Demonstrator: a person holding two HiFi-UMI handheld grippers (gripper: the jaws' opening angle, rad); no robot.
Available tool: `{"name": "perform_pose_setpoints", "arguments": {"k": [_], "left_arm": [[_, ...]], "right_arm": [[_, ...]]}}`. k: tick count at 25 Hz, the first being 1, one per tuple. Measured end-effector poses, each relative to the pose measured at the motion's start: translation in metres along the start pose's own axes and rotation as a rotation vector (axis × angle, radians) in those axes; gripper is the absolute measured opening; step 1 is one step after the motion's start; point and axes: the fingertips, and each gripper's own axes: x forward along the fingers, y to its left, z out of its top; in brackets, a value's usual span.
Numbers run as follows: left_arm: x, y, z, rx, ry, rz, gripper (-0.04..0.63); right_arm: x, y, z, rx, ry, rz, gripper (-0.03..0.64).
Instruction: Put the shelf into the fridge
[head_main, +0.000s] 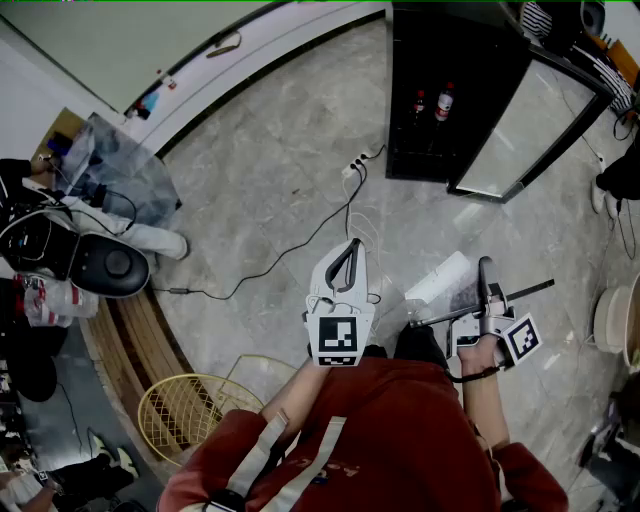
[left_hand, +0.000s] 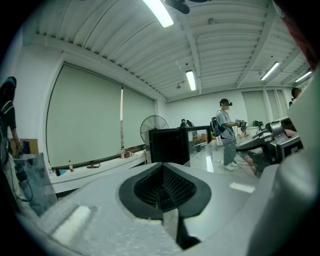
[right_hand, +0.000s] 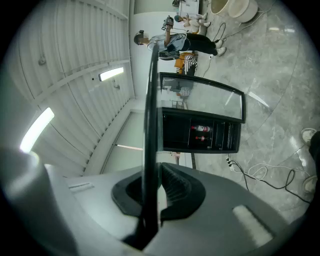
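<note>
1. Head view: the left gripper (head_main: 351, 246) is held out in front of the person's red top (head_main: 400, 430). Its jaws meet at the tips with nothing between them.
2. Head view: the right gripper (head_main: 487, 268) is just beside it. The shelf (head_main: 447, 283) is a pale glass pane with a dark edge bar. It sits at this gripper's jaws and reaches across towards the left gripper.
3. Head view: the fridge (head_main: 470, 60) stands on the grey floor (head_main: 270, 170), well ahead of both sets of jaws. Its glass door (head_main: 530, 125) is swung open and bottles (head_main: 431, 104) show inside. A cable (head_main: 300, 245) runs over the floor between the fridge and the grippers.
4. Left gripper view: the jaws of the left gripper (left_hand: 161, 167) are closed pad against pad and hold nothing. The fridge (left_hand: 169, 145) stands beyond their tips, with a fan (left_hand: 154, 122) behind it. The right gripper (left_hand: 277, 142) shows off to the right of the jaws.
5. Right gripper view: the jaws of the right gripper (right_hand: 152, 175) are clamped on the dark edge of the shelf (right_hand: 149, 125). The shelf runs straight out from between the pads and past their tips.
6. Right gripper view: the fridge (right_hand: 200, 132) lies ahead of the jaws, apart from the shelf, with its door (right_hand: 205, 102) open and bottles (right_hand: 201, 129) inside.
</note>
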Motion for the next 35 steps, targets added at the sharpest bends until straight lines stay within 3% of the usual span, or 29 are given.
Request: {"name": "perform_pose_setpoints", "arguments": {"k": [7,14,21,35], "left_arm": [[-0.018,0.026,-0.003,-0.006,-0.004,0.005,-0.002],[-0.013,0.033,-0.013,-0.031,0.01,0.019,-0.003],[0.0,0.043,-0.027,-0.034,0.046,0.035,-0.002],[0.107,0.052,-0.019,0.0,0.094,0.02,-0.002]], "right_arm": [[-0.006,0.007,-0.025,0.028,-0.024,-0.001,0.012],[0.004,0.003,-0.032,0.001,0.002,-0.018,0.012],[0.026,-0.013,-0.04,0.049,0.014,-0.031,0.012],[0.12,-0.032,0.003,0.098,-0.009,-0.039,0.012]]}}
